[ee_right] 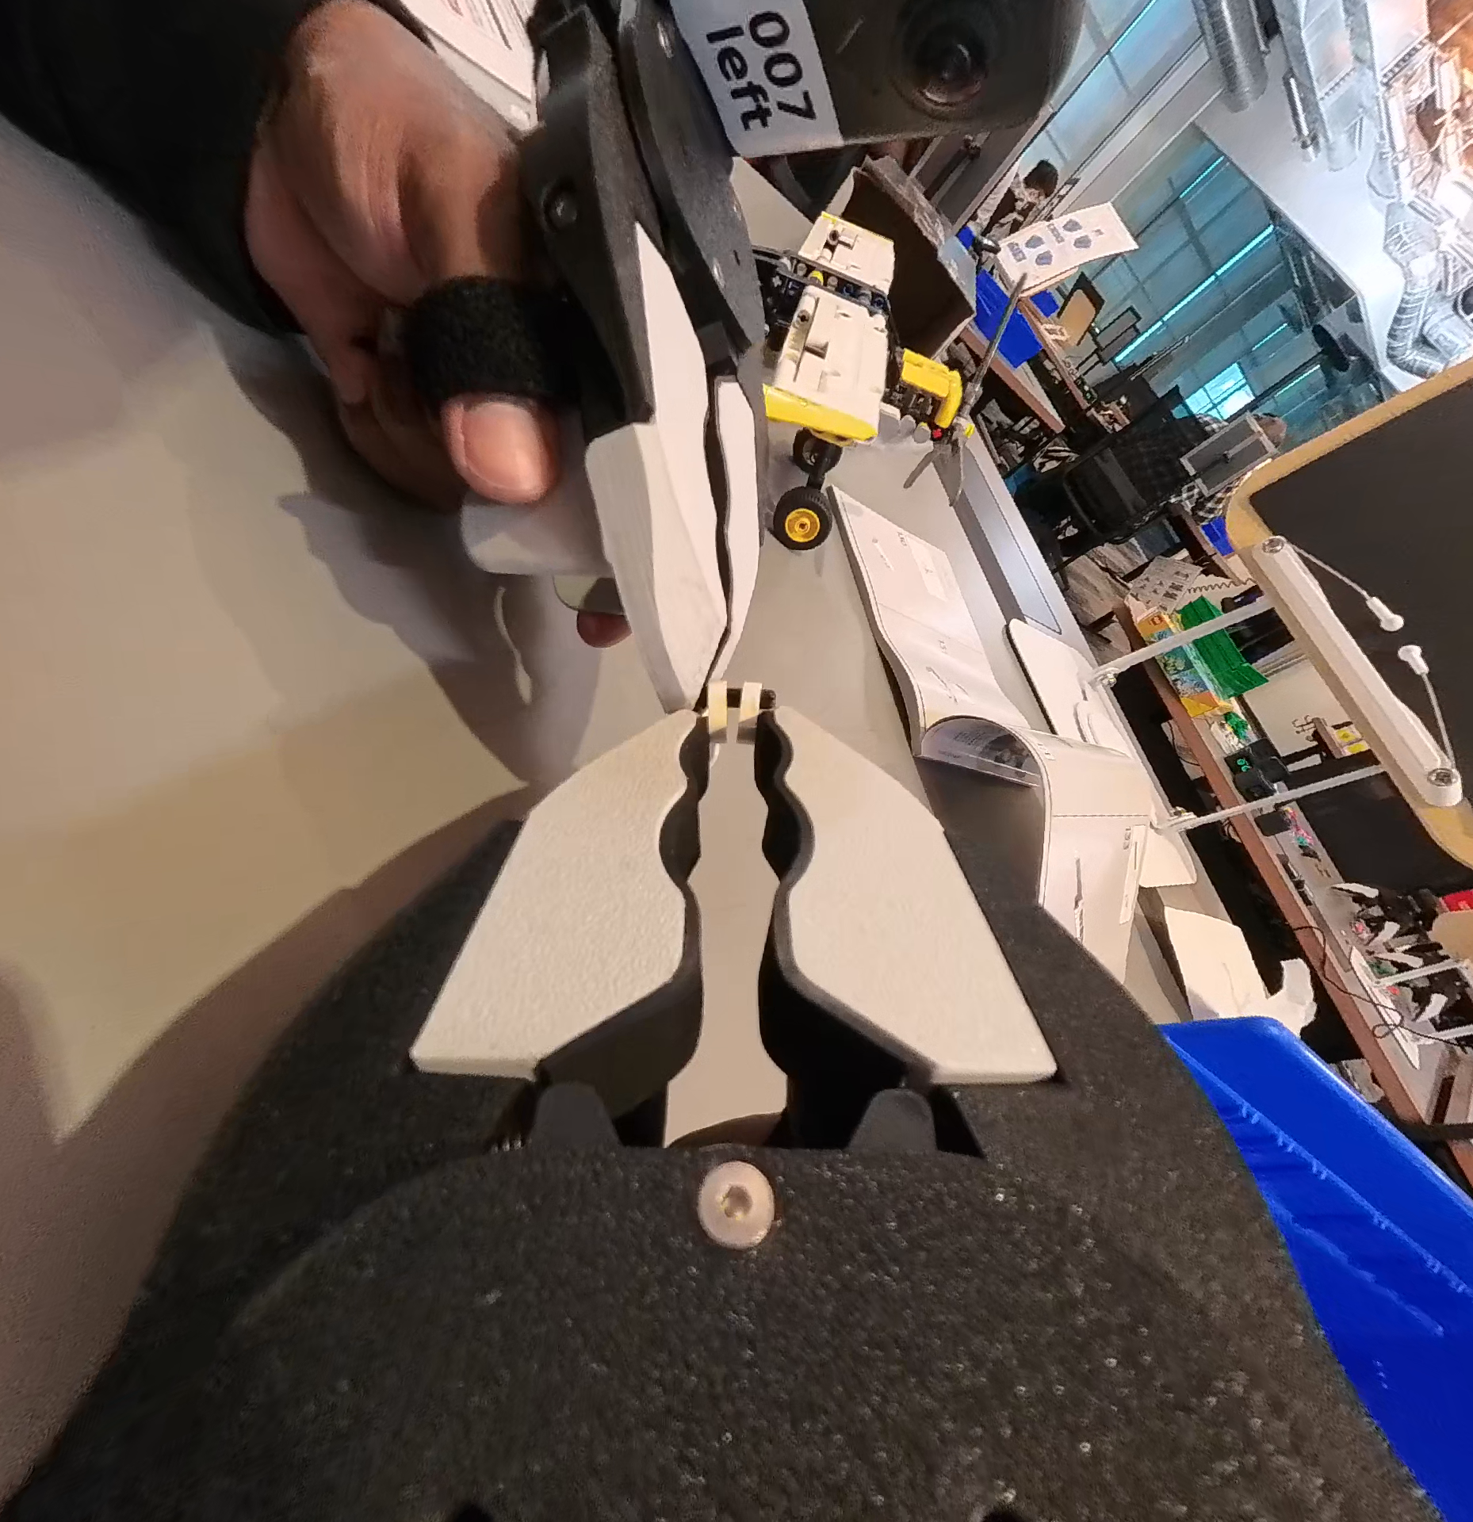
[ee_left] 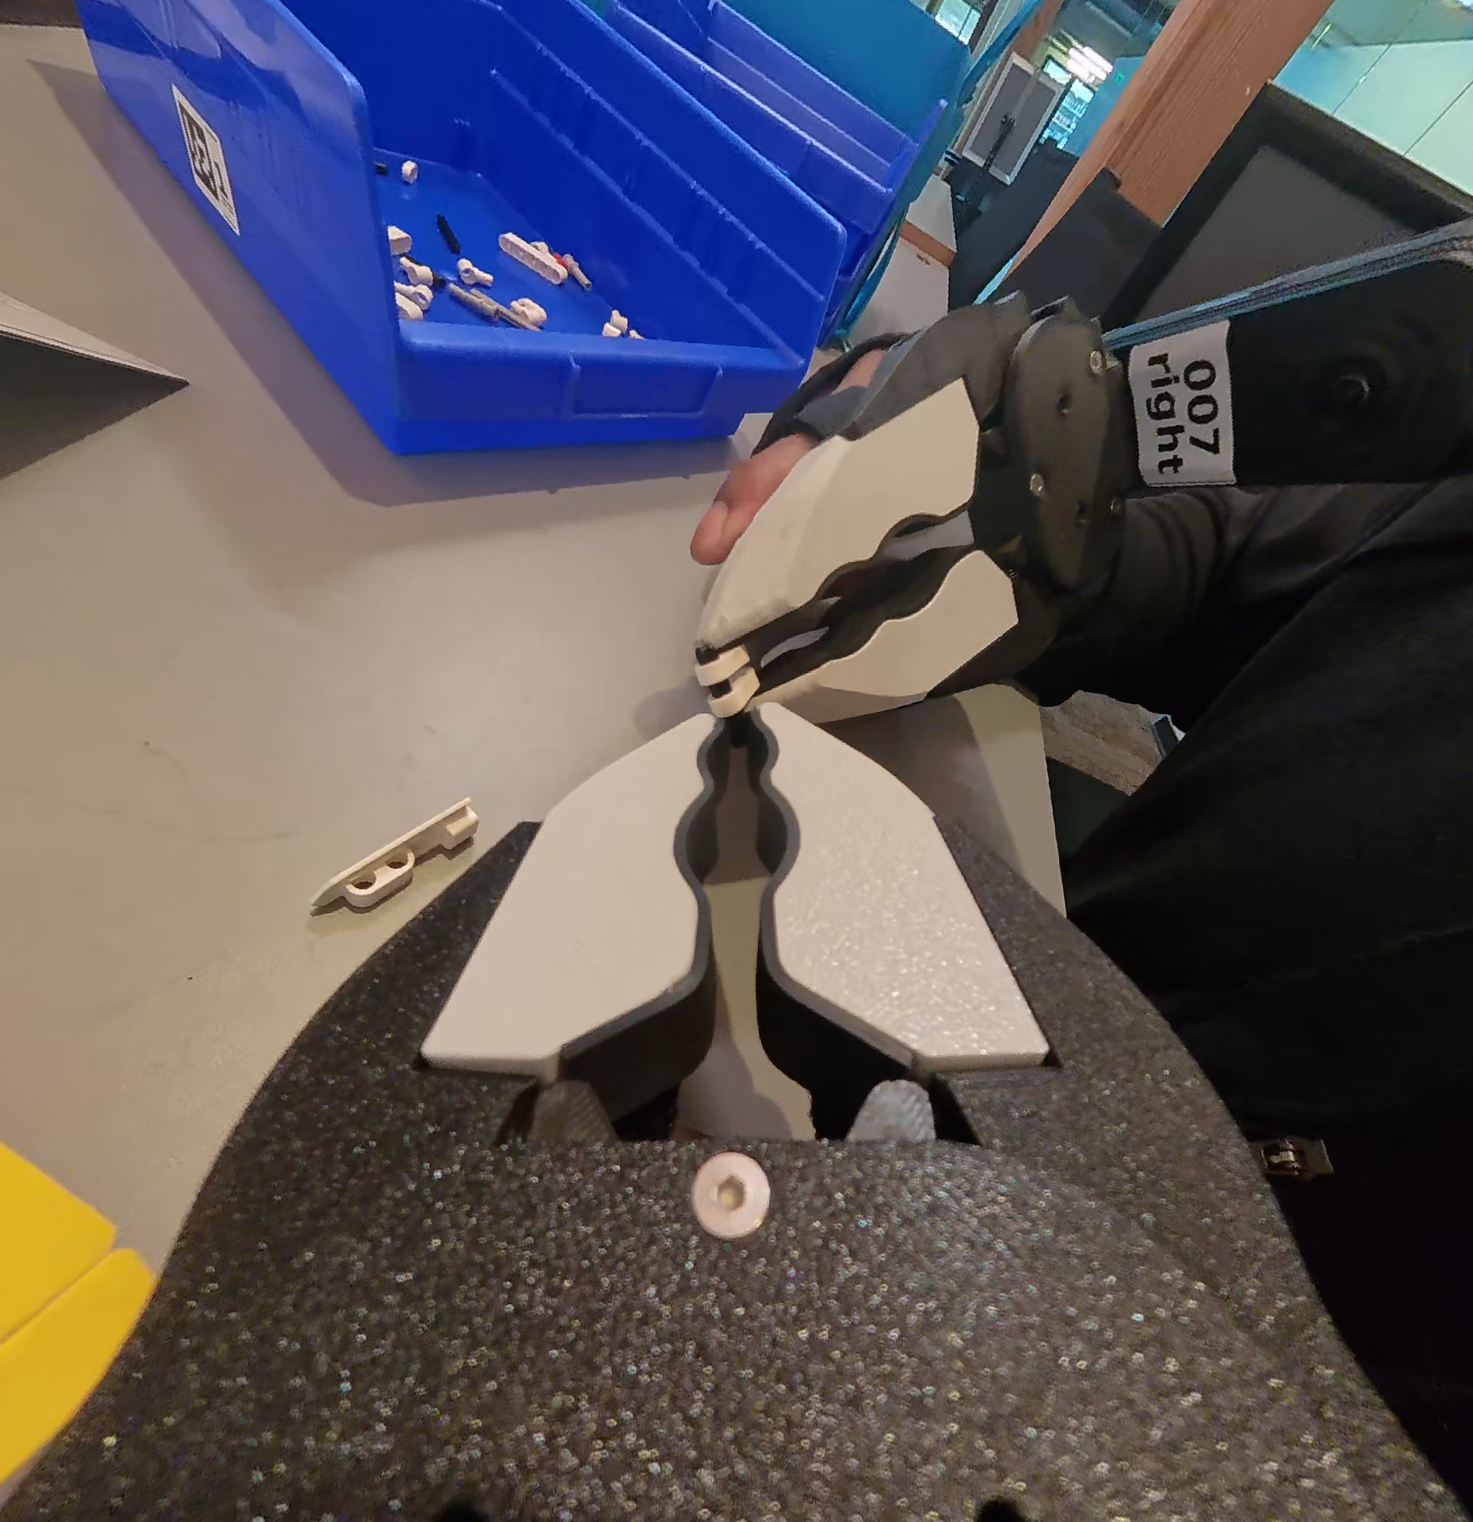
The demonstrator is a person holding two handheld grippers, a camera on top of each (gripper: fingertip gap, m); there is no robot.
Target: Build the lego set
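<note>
Where the two tools meet over the grey table point(ee_left: 222, 659), the right gripper point(ee_left: 737, 671) pinches a small white connector piece point(ee_left: 727, 679), two stacked lugs with a black pin point(ee_left: 735, 729) running through them, while the left gripper point(ee_left: 735, 729) is pressed nearly together on the near end of that pin. In the right wrist view the lugs point(ee_right: 733, 707) sit between the pads, the pin's far end poking out at the right. Judged by look: hard, light plastic, stiff, slick, and small enough to pop free; best held flat across the lug faces. Outward: a white beam piece point(ee_left: 395, 856) lies on the table to the left; beyond it a blue bin point(ee_left: 486, 272) holds loose small parts; an open booklet point(ee_right: 947, 626) and a yellow-and-white model point(ee_right: 848, 346) lie farther off.
</note>
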